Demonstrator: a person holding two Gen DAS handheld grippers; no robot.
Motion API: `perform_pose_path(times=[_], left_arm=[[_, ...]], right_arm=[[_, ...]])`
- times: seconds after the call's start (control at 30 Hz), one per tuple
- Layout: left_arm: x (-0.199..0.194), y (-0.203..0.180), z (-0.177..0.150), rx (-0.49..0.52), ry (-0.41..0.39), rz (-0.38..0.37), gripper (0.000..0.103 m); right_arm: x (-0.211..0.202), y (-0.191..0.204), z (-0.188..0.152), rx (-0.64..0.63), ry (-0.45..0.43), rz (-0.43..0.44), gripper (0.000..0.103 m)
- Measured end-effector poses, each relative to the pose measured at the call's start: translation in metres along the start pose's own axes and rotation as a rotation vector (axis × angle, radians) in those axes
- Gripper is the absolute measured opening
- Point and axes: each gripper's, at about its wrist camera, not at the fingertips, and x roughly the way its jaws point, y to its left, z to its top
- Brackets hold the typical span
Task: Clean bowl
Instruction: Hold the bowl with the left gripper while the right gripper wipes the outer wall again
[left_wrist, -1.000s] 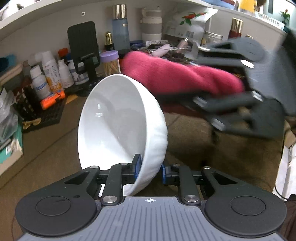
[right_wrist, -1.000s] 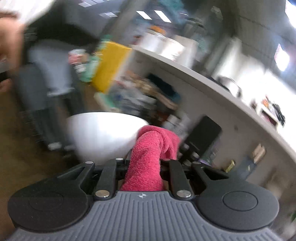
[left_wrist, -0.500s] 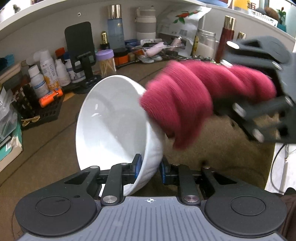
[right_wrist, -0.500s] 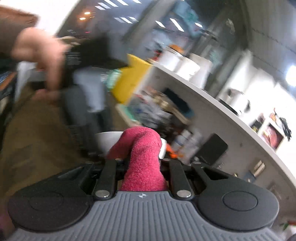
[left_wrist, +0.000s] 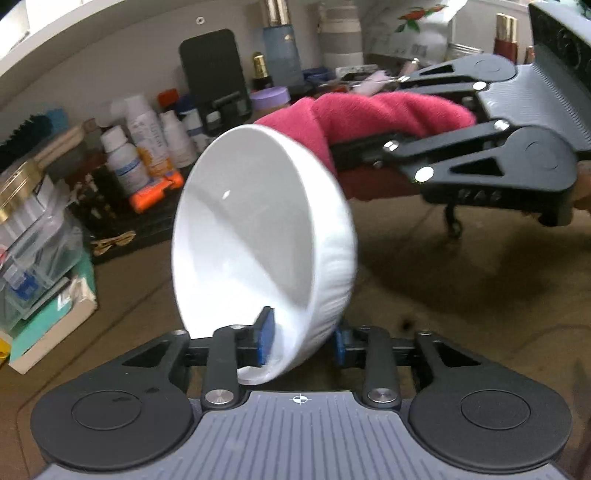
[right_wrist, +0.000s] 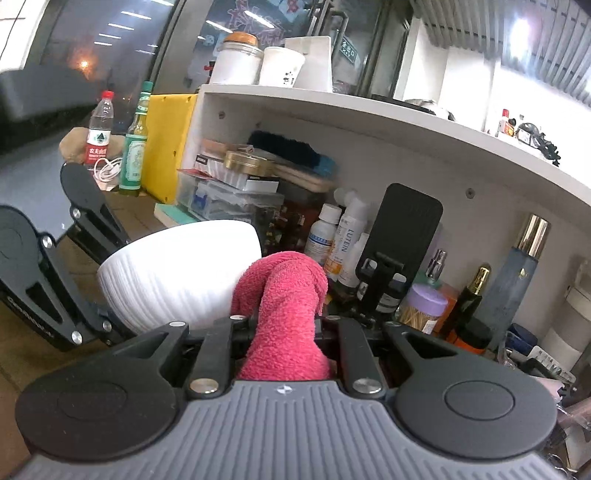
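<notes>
The bowl (left_wrist: 258, 236) is held clear of the brown tabletop (left_wrist: 424, 280), tipped on its side, with its rim pinched between the 2 blue pads of the left gripper (left_wrist: 301, 338), which is clamped on the rim. The bowl's opening is turned toward the left of the left wrist view; no residue can be made out inside.

The red cloth (right_wrist: 284, 314), rolled into a thick wad, is gripped firmly by the right gripper (right_wrist: 282, 325). Its free end is seen pressed against the ribbed outer wall, near the upper rim.

The step in hand is judged to be wiping the outside. It would be done well if the cloth were swept around the wall under steady, moderate pressure, directed so the rim is not levered out of the pads. The cluttered shelf (right_wrist: 369, 122) of bottles (left_wrist: 122, 158) behind should be kept clear of.
</notes>
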Motion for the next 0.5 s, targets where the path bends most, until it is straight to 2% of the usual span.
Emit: perform_pose_path(times=[0.07,0.2,0.37,0.5], left_arm=[[0.000,0.005,0.002,-0.024,-0.015,-0.025,0.027],[-0.007,0.008,0.010,-0.058,-0.008,-0.091,0.020],[-0.012,0.007,0.010,-0.062,0.011,-0.116,0.020],[-0.013,0.007,0.008,-0.065,0.012,-0.123,0.021]], right_arm=[[0.005,-0.003,0.004,-0.029,0.005,-0.014,0.018],[0.018,-0.004,0.015,-0.100,0.006,-0.030,0.018],[-0.009,0.025,0.019,-0.267,-0.042,0.053,0.018],[-0.056,0.066,0.013,-0.396,-0.047,0.174,0.018]])
